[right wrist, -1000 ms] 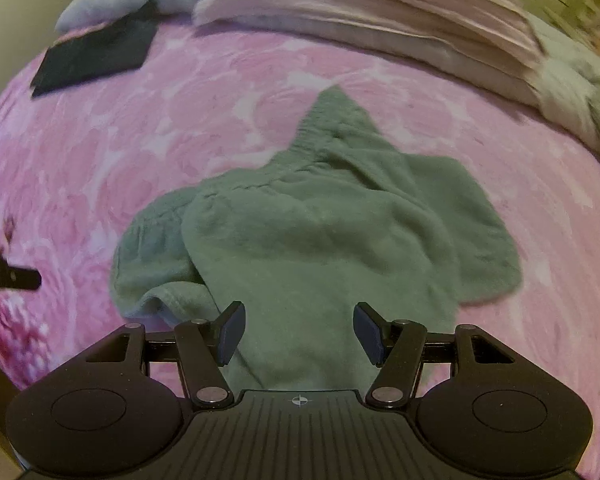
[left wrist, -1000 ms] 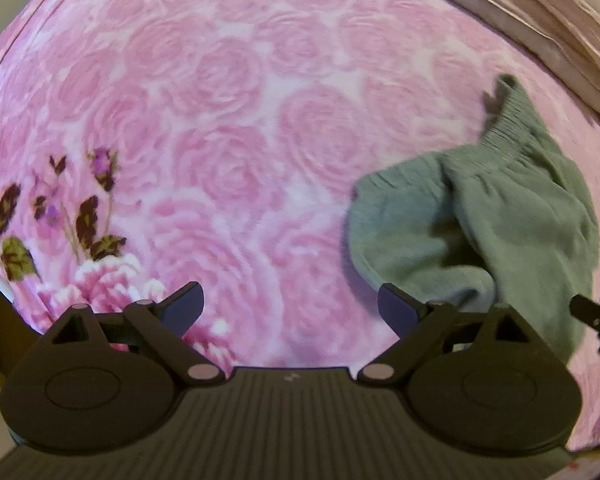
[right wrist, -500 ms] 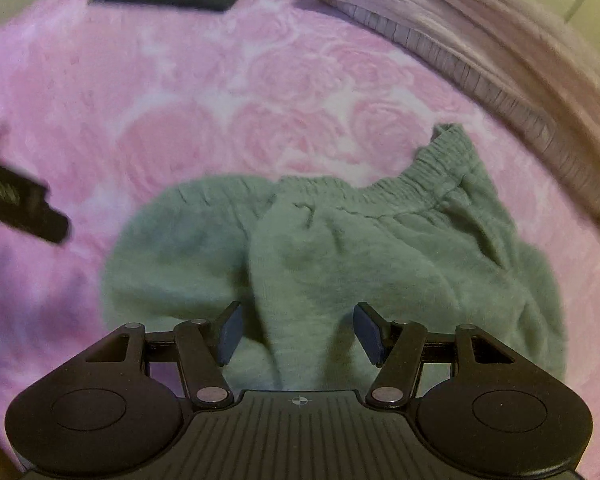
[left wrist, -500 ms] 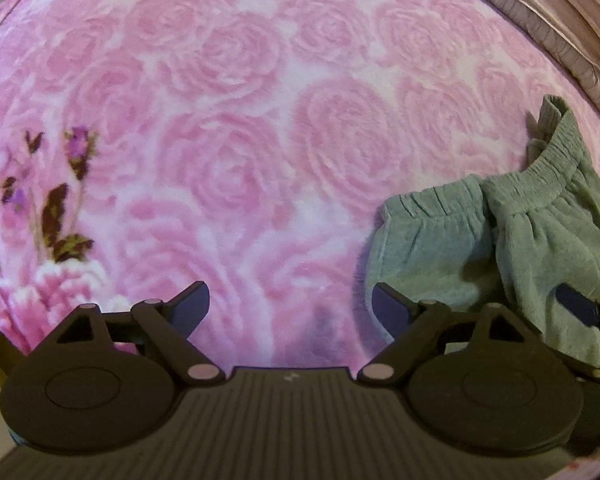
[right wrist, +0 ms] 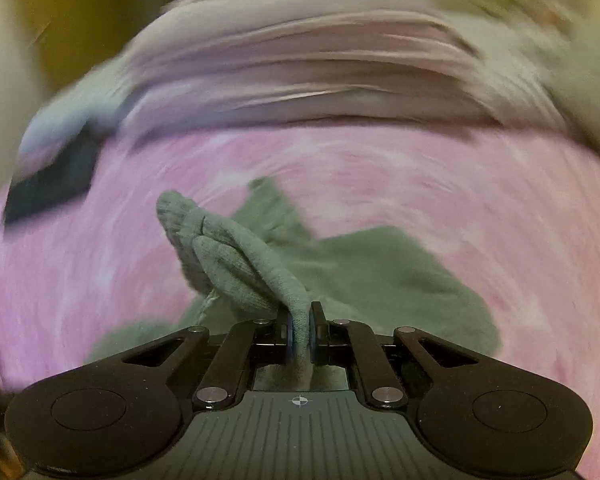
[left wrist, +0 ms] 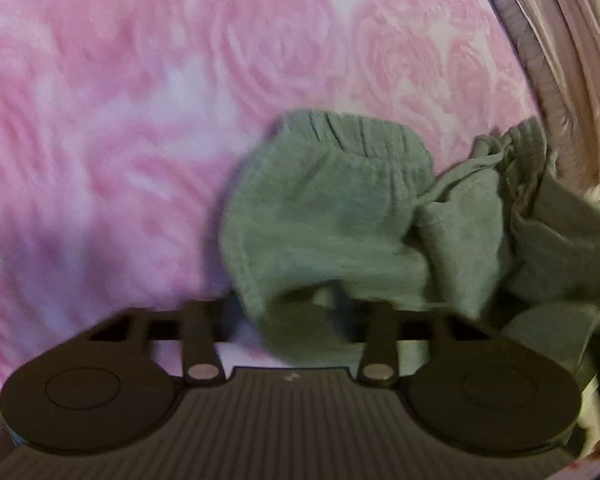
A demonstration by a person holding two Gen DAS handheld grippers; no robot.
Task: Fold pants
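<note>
Grey-green fleece fills the near right of the left wrist view: the pants (left wrist: 332,216) lie bunched on a pink rose-patterned blanket (left wrist: 140,100), their gathered elastic waistband at the far edge of the heap and a thin drawstring trailing across the folds to the right. The left gripper (left wrist: 288,312) sits at the near edge of the cloth with its two arms spread wide. A lobe of the fabric hangs down into the gap between them, covering the fingertips, so whether the pads touch the cloth cannot be told. Far right, the ribbed edge of a pale folded quilt (left wrist: 540,40) curves along the blanket.

From the right wrist view, much blurred, the right gripper (right wrist: 300,336) has its fingers drawn together on a fold of the pants (right wrist: 380,276). The pinched cloth rises from between the pads in a raised ridge running far and left, ending in a rounded bunch. The remainder of the garment spreads flat on the blanket (right wrist: 480,200) to the right and behind the ridge. A dark folded item (right wrist: 52,188) lies at the far left of the blanket, and the stacked pale quilt (right wrist: 300,72) lies across the far side.
</note>
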